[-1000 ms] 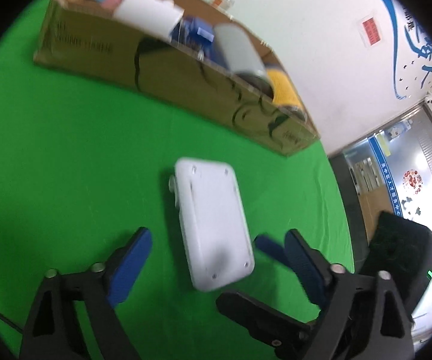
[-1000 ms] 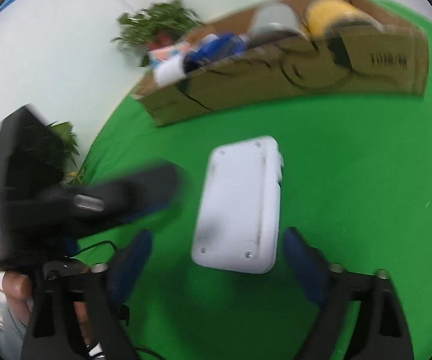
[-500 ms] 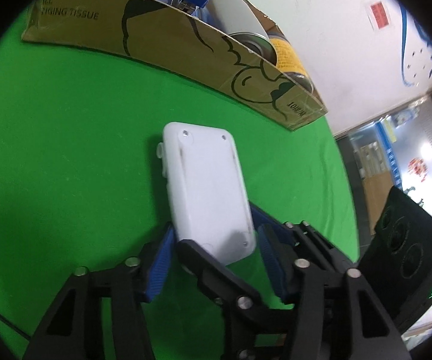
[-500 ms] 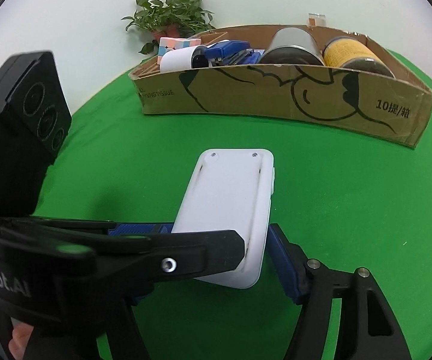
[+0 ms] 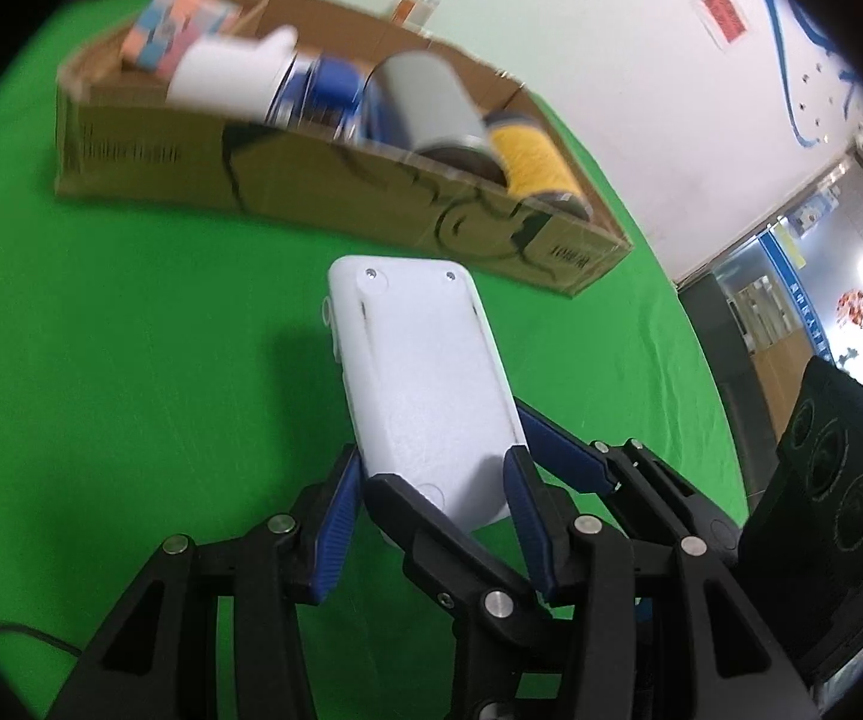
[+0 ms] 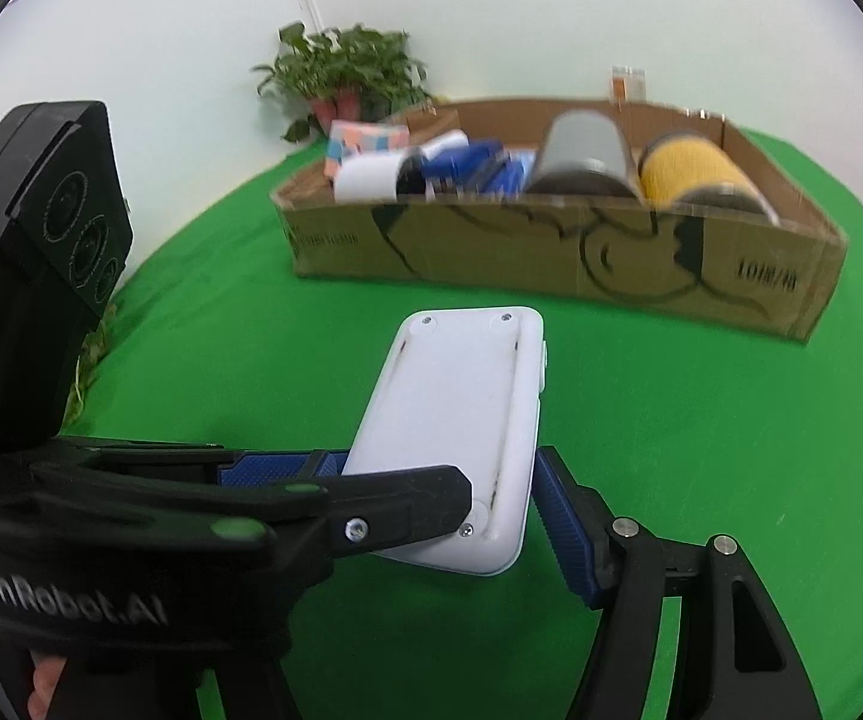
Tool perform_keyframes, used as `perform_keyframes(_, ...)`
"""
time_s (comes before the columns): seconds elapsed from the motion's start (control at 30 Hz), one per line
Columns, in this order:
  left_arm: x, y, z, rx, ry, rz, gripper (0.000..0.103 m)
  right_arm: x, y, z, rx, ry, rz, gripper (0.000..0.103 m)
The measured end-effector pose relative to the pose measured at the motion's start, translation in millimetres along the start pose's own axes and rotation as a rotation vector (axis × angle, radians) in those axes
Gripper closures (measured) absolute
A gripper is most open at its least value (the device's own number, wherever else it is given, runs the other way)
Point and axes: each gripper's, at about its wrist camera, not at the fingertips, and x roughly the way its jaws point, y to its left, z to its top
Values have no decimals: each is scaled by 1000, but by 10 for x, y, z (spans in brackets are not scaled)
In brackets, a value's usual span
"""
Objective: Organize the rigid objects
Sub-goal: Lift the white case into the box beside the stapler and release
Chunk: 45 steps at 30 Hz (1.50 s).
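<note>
Both claws (image 5: 431, 495) (image 6: 440, 501) clamp white device (image 5: 422, 384); plant (image 6: 347, 75) right-view only.

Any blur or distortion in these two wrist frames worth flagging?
Left wrist view: cardboard box and contents motion-smeared, white device fairly sharp, fisheye bending edges. Right wrist view: box softly blurred, device crisp, left gripper blocking the lower left.

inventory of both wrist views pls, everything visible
white device: 1, white, lifted off the cloth, near end gripped
cardboard box: 1, brown, far side of cloth
grey cylinder: 1, grey, in box
yellow cylinder: 1, yellow, in box, right end
white roll: 1, white, in box
blue items: count unclear, blue, in box
pastel cube: 1, pink-blue, in box
green cloth: 1, green, underneath
plant: 1, green, behind box
left gripper: shut on device
right gripper: shut on device
</note>
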Motion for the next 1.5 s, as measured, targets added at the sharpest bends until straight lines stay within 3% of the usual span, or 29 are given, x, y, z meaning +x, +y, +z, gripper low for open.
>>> perform_keyframes(0.43,-110,-122,705,74,-77,-30,57,-117,-60,637,-24,-124,-68,40)
perform_keyframes(0.6,-81,-131,1042,96,-62,-18,57,-78,-114,983,-16,-145,-92,40)
perform_keyframes(1.0,224,-72,1845,103,36,-1,58,411,-430,1823,40,-69,-140,41)
perform_keyframes(1.27,459,100,2029,64,115,-10,58,782,-550,1969,117,29,-152,41)
perform_keyframes(1.5,279,131,2044,95,34,51,56,726,-459,1906,82,12,-146,39)
